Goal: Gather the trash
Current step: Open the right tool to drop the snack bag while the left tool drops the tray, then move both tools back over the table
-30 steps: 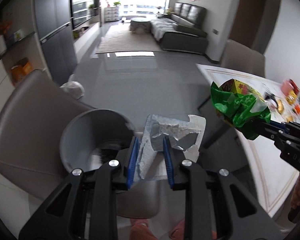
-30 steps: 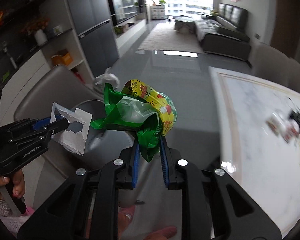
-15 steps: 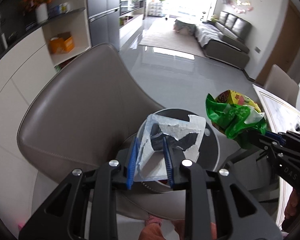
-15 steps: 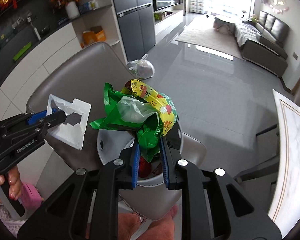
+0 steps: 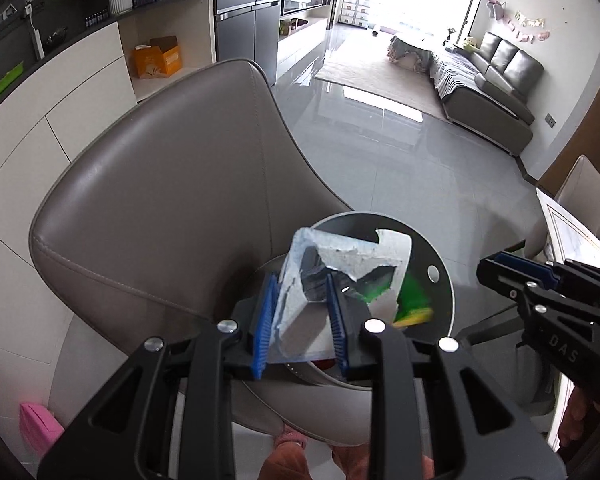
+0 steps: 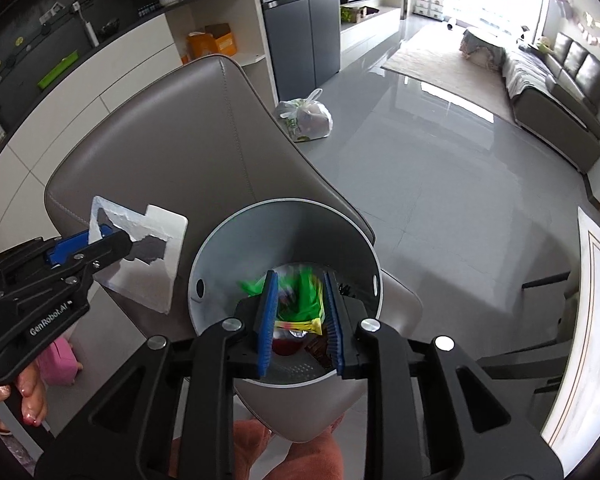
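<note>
Left wrist view. Left gripper [image 5: 300, 320]: jaws clenched on a torn white cardboard package [image 5: 341, 276], held upright over the open mouth of a round grey bin [image 5: 439, 256]. The bin stands on the seat of a grey leather chair [image 5: 172, 208]. Green and yellow wrapper [image 5: 409, 306]: blurred, inside the bin, just right of the card. Right gripper [image 5: 489, 270]: at the right edge, beside the bin's rim, nothing between its blue pads; how wide the jaws stand cannot be told from this side. Beyond: a glossy grey floor [image 5: 379, 152], a grey sofa [image 5: 495, 80], an orange box [image 5: 156, 58] on a low shelf.

Right wrist view. Right gripper [image 6: 300, 316]: jaws released, spread apart, poised directly above the bin [image 6: 236, 252]. The wrapper [image 6: 300, 296] shows between the pads but below them, blurred, within the bin among other rubbish at the bottom. Left gripper [image 6: 120, 246]: left of the bin, gripping the cardboard package [image 6: 148, 276] by its ragged upper edge, the card hanging beside the rim and in front of the chair [image 6: 180, 140] back. A tied plastic bag [image 6: 305, 120] sits on the floor behind the chair. A pale marble table [image 6: 583, 320] edges in at right.
</note>
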`<state>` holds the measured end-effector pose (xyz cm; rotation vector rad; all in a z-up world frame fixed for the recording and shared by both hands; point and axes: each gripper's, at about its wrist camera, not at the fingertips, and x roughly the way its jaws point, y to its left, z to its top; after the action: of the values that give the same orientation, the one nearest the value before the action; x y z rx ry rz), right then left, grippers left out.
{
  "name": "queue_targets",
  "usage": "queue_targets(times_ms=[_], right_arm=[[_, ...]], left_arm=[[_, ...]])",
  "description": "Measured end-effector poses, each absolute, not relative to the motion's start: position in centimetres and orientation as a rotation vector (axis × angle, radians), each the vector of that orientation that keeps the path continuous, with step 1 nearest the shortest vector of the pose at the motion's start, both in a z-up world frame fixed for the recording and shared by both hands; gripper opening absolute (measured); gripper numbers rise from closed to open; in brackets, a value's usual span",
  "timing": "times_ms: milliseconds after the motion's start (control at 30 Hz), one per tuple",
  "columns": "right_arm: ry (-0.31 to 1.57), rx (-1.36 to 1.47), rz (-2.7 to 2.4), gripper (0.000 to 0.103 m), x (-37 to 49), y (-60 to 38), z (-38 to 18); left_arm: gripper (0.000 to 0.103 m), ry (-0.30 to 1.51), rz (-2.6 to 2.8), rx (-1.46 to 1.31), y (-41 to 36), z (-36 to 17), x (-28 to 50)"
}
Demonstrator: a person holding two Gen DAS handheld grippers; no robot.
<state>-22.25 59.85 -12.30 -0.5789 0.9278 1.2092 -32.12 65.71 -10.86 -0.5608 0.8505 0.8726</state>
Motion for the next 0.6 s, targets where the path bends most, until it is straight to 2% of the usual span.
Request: queue_targets(times_ms=[300, 400, 600], right_arm=[[0.927, -0.58, 1.211, 0.022, -21.4, 59.6, -12.1], [0.923, -0.578, 1.206, 0.022, -21.2, 59.4, -12.0], [0.907, -0.567, 1.192, 0.022, -21.3, 58.7, -11.4]], left_arm=[[0.029, 0.839, 0.824, -0.574, 65.4, -11.1, -31.0], [0.036, 0.846, 0.812, -0.564, 65.0, -11.1, -30.6], [0.036, 0.837, 0.802, -0.538, 64.6, -10.5, -30.2]])
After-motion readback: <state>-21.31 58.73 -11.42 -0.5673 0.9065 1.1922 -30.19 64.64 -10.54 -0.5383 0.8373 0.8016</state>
